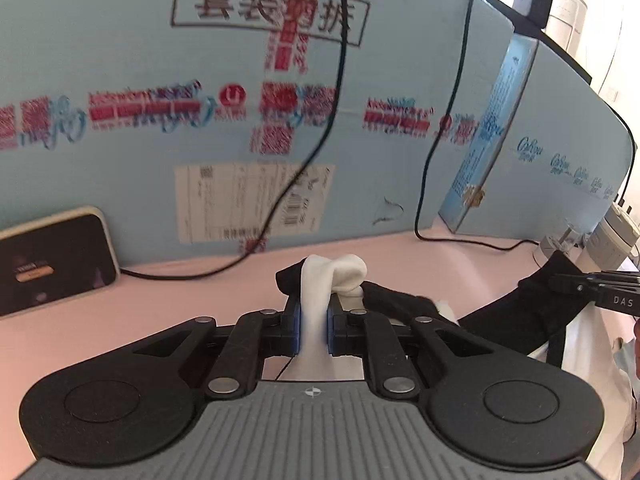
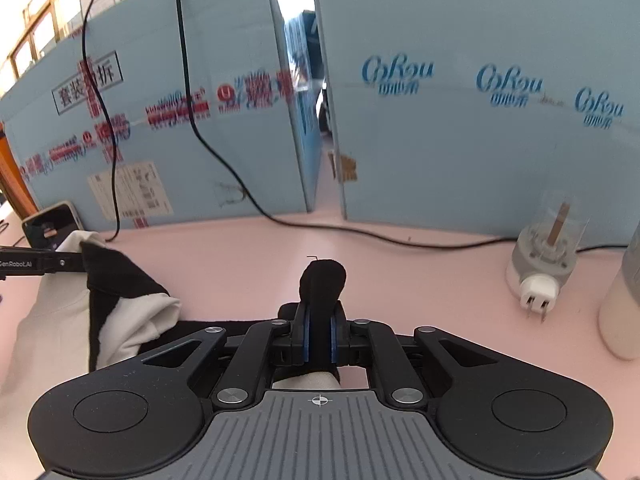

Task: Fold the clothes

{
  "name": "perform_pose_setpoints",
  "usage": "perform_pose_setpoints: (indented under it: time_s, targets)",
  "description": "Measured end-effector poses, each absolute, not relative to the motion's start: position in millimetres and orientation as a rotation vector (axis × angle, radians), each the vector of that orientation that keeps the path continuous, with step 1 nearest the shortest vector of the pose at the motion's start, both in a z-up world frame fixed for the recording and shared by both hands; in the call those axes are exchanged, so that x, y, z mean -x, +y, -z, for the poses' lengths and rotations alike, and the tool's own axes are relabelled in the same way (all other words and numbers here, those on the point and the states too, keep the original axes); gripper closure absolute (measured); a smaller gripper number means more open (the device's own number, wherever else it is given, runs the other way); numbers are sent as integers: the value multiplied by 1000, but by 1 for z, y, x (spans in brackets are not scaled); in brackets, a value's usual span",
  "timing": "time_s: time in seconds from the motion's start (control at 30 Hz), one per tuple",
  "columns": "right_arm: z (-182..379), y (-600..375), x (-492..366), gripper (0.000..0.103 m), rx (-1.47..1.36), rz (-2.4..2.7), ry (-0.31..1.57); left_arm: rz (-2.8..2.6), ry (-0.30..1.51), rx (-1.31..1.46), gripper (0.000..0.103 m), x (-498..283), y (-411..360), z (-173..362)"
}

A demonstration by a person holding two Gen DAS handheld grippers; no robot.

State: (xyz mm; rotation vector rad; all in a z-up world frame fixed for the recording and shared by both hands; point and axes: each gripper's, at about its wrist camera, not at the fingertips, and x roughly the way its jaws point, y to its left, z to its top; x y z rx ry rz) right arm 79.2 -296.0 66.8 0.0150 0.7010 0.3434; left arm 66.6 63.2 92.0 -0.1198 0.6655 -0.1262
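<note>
both grippers, left gripper [image 1: 313,330] and right gripper [image 2: 319,334], have fingers clamped on the black-and-white garment [image 2: 120,304]; bunched low in frame, folding barely begun.

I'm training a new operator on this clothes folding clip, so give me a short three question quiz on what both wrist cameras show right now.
1. True or false: the left gripper is shut on white fabric of the black-and-white cloth garment.
2. Which colour of fabric sits between the right gripper fingers? A) white B) black C) pink
3. Fill in: the white plastic plug adapter lies on the ___ table surface.

Key: 1 true. 2 B, a black fold pokes up past the fingertips. 3 pink.
</note>
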Motion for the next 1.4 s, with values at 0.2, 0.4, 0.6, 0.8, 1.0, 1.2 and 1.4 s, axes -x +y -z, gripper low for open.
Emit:
perform_pose_setpoints:
  time_s: [0.2, 0.4, 0.6, 0.8, 1.0, 1.2, 1.4]
  targets:
    - [-82, -310, -72, 93, -20, -283, 572, 19, 592, -30, 79, -65, 64, -79]
    - [-49, -302, -89, 71, 42, -106, 683, 16, 601, -57, 68, -72, 54, -52]
    - [-100, -295, -53, 49, -8, -152, 463, 13, 565, 94, 68, -71, 69, -57]
    - [-112, -180, -4, 50, 319, -460, 286, 15, 513, 180, 68, -66, 68, -37]
    - [-62, -74, 7, 56, 748, -514, 267, 38, 514, 141, 66, -63, 73, -26]
    - [-3, -53, -3, 56, 982, -453, 274, 47, 562, 217, 61, -69, 87, -20]
    - [35, -20, -5, 66, 1225, -398, 146, 48, 582, 210, 61, -71, 84, -17]
